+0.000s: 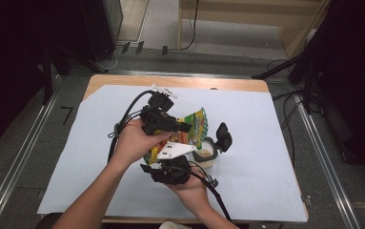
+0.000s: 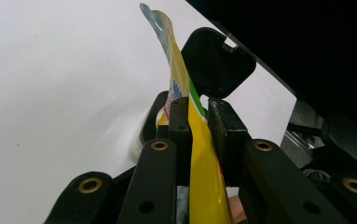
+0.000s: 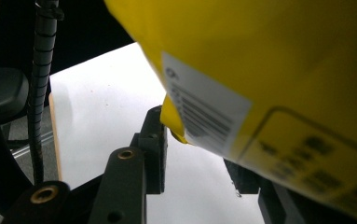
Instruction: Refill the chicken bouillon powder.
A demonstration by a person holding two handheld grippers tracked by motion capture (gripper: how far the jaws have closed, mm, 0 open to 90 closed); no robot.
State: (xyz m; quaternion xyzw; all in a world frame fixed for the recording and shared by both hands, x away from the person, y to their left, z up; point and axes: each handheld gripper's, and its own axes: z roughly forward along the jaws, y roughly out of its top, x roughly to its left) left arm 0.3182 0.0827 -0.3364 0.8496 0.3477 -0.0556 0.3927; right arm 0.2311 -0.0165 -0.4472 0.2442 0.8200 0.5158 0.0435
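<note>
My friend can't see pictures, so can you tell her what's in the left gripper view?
Two black fingers pinch a flat yellow packet that stands up on its edge between them. Just behind it is the raised black lid of a small container, over a white table cover.

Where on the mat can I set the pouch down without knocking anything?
The white mat lies bare left of the left gripper, and at the far right beyond the open-lidded container. The centre is crowded: yellow pouch, container and right gripper sit close together.
</note>
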